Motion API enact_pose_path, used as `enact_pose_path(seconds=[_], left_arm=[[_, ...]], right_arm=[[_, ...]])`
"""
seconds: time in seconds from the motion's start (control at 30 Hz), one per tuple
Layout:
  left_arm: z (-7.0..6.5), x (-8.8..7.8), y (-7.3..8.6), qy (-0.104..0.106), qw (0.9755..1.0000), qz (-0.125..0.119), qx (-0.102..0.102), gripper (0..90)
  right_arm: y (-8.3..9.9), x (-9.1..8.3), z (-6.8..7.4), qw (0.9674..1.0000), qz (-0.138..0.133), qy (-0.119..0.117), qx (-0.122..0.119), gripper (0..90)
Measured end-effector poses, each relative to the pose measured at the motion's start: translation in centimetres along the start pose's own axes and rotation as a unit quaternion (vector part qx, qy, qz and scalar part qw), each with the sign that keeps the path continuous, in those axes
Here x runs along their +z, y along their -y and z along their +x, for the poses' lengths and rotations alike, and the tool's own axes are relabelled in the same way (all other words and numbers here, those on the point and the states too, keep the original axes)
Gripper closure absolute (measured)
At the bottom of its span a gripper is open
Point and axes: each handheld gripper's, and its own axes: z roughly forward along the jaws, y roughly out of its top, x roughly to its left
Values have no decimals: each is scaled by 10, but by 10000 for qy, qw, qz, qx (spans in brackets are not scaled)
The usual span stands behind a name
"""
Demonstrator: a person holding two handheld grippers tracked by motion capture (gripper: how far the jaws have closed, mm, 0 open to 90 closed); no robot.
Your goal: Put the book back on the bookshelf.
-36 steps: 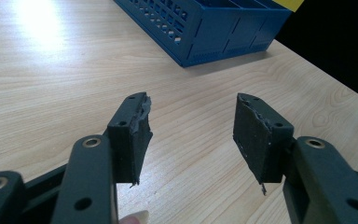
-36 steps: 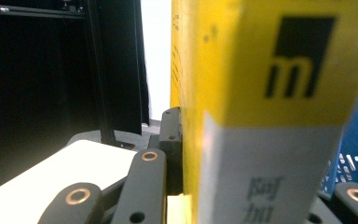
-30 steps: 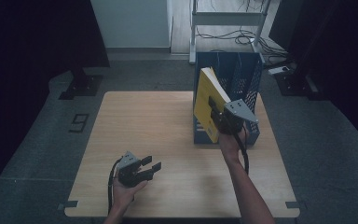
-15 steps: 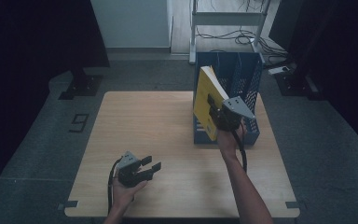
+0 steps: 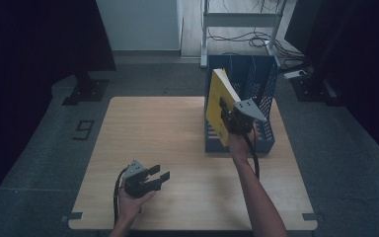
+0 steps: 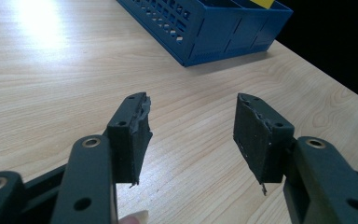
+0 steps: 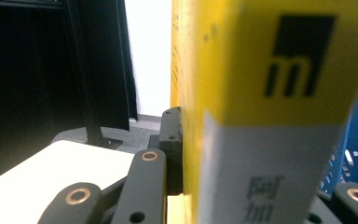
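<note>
Yellow and thick, the hardback book [image 5: 218,106] is clamped spine-first between the jaws of the right gripper [image 5: 228,116], held upright and slightly tilted at the near-left corner of the blue perforated plastic file rack [image 5: 264,98]. Compared with a second ago the book sits a touch closer to the rack's left slot, though the shift is small; the left gripper [image 5: 158,177] has not moved at all. That suggests the person is lining the book up for insertion rather than pushing it home: its lower edge seems to hang over the rack's front lip, not yet down between the dividers.

Seen from the right gripper view, the book's spine [image 7: 265,116], with a black logo above a white label, sits right in front of the lens, with one black jaw pressed flat against the cover.

Down near the front edge of the pale wooden bench [image 5: 168,128], the left gripper rests in the person's hand with its jaws apart and nothing between them. Its own view shows the rack [image 6: 205,23] well apart across bare wood.

The rack's blue dividers look like the obstacle: the tilted book could catch on one unless straightened first. Behind the bench stand a metal shelf frame [image 5: 242,19] and loose cables on the floor.
</note>
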Motion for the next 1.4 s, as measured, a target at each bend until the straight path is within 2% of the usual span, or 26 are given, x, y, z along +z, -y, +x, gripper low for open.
enact_pose_path(seconds=[0.17,0.4,1.4], left_arm=[[0,-1,0,-8,10000,-24,-10,456],[1,0,0,-4,10000,-13,-7,456],[3,-4,-1,-12,10000,-55,-43,456]], right_arm=[[0,3,-2,10000,28,75,-5,749],[2,7,-4,10000,35,60,-3,749],[3,24,0,9998,63,197,-57,749]])
